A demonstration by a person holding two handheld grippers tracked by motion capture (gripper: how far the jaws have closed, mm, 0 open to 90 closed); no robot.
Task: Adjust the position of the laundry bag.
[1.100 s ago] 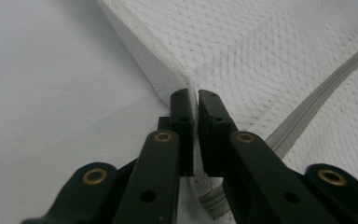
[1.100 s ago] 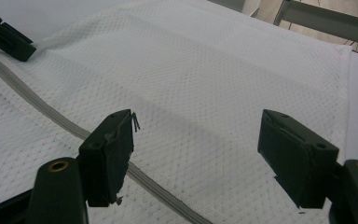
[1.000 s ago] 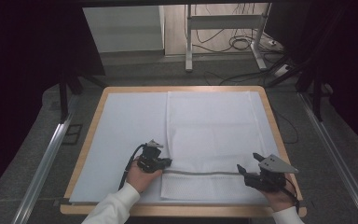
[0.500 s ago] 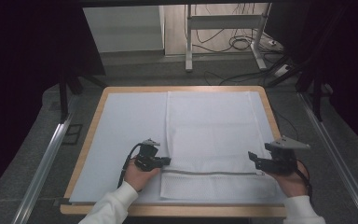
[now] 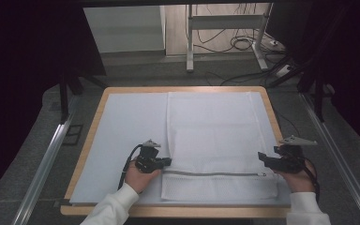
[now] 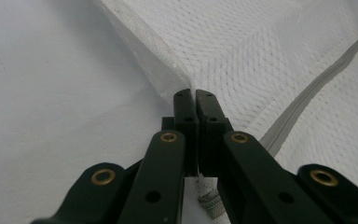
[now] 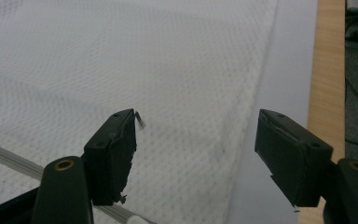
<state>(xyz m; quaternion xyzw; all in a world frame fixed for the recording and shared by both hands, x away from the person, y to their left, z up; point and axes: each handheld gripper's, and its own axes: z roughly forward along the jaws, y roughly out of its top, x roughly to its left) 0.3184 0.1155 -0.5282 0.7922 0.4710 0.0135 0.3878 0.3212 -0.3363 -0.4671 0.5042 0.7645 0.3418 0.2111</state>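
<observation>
1. I see a white mesh laundry bag (image 5: 215, 140) lying flat on the right half of the desk (image 5: 93, 117), on a pale sheet that covers the wooden top.
2. A grey zipper (image 5: 215, 174) runs across the bag near its near edge, from the left hem to the right side.
3. My left hand-held gripper (image 5: 168, 161) sits at the bag's left edge, at the zipper's left end. In the left gripper view its jaws are clenched on the bag's hem (image 6: 186, 81), the fabric pulled up into a ridge at the tips.
4. My right hand-held gripper (image 5: 261, 156) is at the bag's right edge, just above the zipper's right end. In the right gripper view its jaws stand wide apart, released, with mesh and the bag's side seam (image 7: 251, 107) between them, nothing gripped.
</observation>
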